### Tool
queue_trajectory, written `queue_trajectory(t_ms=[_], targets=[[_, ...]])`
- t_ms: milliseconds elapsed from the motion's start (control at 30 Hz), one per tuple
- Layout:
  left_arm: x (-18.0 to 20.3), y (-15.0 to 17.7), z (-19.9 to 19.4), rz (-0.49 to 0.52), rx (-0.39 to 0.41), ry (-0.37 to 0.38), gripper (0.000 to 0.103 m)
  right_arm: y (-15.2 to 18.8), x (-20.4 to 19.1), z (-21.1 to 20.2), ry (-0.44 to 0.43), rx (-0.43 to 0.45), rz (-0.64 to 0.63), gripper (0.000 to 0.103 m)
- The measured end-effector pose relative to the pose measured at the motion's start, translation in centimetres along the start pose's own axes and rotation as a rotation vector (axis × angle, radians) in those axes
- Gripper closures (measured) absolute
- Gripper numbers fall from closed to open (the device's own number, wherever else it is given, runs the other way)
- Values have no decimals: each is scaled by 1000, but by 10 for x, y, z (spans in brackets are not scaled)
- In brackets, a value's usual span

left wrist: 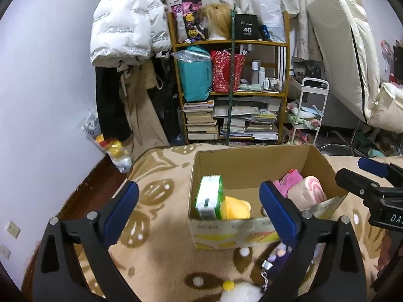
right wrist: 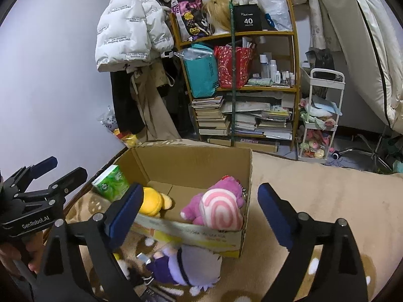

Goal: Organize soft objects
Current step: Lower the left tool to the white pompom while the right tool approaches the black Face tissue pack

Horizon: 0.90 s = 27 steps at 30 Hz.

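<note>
cluttered bedroom floor, a beige patterned blanket (left wrist: 156,201) spread across it, a crowded bookshelf (right wrist: 239,88) and a hanging white puffer jacket (left wrist: 121,30) behind. left gripper (left wrist: 199,211) stands spread wide with nothing between its blue pads, and right gripper (right wrist: 199,206) is just as wide and equally empty; both hover low in front of the cardboard box (right wrist: 189,161). just beneath the right gripper, against the near wall of the box, lies a purple-and-white plush doll (right wrist: 186,266) on the blanket, with a small metal clip and chain near it. a white fluffy toy (left wrist: 239,294) with a yellow bit sits at the bottom edge of the left view. inside the box are a yellow plush (left wrist: 236,207), a green tissue pack (left wrist: 209,196) standing at the left wall, and a pink swirl plush (right wrist: 221,211) leaning on a magenta plush (right wrist: 226,186) at the right wall. the doll looks light and squashy, so it should give under the pads and not slip much; the round stuffed body seems the best place to pinch, not the dangling chain or thin limbs, which would probably let it swing.
</note>
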<state>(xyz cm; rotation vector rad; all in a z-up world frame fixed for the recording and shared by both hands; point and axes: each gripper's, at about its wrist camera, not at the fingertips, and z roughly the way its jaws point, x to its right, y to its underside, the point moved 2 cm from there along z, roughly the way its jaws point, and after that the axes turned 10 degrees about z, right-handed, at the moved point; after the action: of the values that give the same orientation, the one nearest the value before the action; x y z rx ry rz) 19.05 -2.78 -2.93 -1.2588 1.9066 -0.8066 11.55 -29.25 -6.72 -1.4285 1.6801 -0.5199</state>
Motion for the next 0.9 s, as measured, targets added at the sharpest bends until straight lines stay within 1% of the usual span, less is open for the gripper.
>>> queue_trajectory(t_ms=[100, 267, 467, 700, 900], targets=[[-7, 6, -9, -25, -29, 21, 6, 6, -2, -9, -1, -10, 11, 0], [-16, 16, -27, -1, -80, 31, 6, 20, -11, -20, -18, -56, 25, 0], [-20, 18, -51, 27, -90, 19, 6, 36, -27, -35, -9, -95, -30, 0], [-16, 35, -67, 60, -141, 18, 6, 56, -43, -52, 17, -143, -86, 0], [-17, 53, -79, 44, -178, 35, 6, 72, -48, -60, 28, -181, -99, 0]])
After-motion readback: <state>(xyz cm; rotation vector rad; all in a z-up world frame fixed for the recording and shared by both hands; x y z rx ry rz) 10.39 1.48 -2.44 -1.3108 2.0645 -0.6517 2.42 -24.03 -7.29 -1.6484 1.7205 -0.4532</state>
